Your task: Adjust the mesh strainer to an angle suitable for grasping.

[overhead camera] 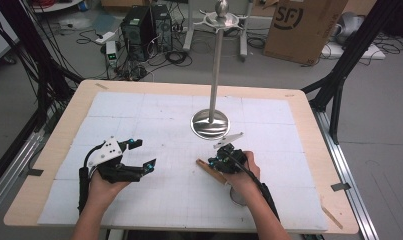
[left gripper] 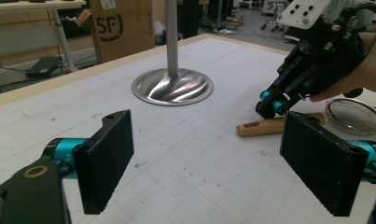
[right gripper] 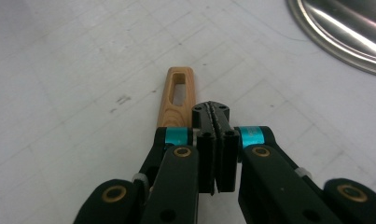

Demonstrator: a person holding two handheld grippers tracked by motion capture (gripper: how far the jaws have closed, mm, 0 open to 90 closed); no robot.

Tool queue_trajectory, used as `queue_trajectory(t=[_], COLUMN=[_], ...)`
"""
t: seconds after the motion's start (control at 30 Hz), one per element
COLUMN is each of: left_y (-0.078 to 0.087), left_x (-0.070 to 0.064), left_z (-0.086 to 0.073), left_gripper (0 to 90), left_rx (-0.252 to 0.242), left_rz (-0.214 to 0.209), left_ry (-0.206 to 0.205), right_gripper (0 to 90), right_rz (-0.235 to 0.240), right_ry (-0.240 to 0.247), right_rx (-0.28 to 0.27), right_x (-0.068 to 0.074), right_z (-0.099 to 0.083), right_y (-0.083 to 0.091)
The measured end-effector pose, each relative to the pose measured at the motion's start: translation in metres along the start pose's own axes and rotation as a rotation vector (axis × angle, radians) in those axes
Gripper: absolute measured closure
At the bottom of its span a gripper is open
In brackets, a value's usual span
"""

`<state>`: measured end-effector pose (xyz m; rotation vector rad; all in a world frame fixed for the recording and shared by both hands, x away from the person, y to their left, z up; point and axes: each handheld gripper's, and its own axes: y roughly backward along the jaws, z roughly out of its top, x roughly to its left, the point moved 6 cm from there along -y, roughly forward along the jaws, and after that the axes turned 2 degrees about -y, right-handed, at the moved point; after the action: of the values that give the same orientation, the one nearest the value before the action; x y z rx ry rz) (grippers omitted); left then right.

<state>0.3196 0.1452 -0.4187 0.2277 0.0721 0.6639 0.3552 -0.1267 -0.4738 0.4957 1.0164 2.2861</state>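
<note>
A strainer lies on the white mat, its wooden handle (overhead camera: 208, 169) (left gripper: 269, 126) (right gripper: 177, 98) pointing left and its metal mesh bowl (left gripper: 355, 115) (overhead camera: 237, 196) partly under the person's right hand. My right gripper (overhead camera: 220, 161) (left gripper: 269, 105) (right gripper: 216, 112) is shut with its jaws pressed together and nothing between them. Its tip hovers just above and beside the handle. My left gripper (overhead camera: 143, 154) (left gripper: 209, 163) is wide open and empty, held low over the mat to the left of the strainer.
A metal stand with a round base (overhead camera: 210, 124) (left gripper: 172, 87) (right gripper: 344, 32) and a tall pole rises at the table's middle, just behind the right gripper. On the floor beyond the table sit a cardboard box (overhead camera: 301, 25) (left gripper: 120, 28) and computer cases (overhead camera: 146, 27).
</note>
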Motion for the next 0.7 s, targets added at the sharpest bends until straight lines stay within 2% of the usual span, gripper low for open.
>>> queue_trajectory(t=[0.17, 0.27, 0.4, 0.7], left_y=[0.000, 0.000, 0.001, 0.000], left_x=[0.000, 0.000, 0.001, 0.005], left_z=[0.000, 0.000, -0.001, -0.007], left_gripper=[18.0, 18.0, 18.0, 17.9], left_rx=[0.001, 0.003, 0.008, 0.048], left_rz=[0.000, 0.001, 0.004, 0.023], left_ry=[0.001, -0.001, 0.000, -0.014], right_gripper=[89.5, 87.7, 85.6, 73.1], right_rz=[0.026, 0.026, 0.030, 0.039], right_ry=[0.034, 0.044, 0.028, 0.009], right_rx=[0.016, 0.007, -0.019, -0.122], right_x=[0.015, 0.015, 0.015, 0.011], right_z=[0.001, 0.002, 0.003, 0.002], right_y=[0.000, 0.000, 0.005, 0.033])
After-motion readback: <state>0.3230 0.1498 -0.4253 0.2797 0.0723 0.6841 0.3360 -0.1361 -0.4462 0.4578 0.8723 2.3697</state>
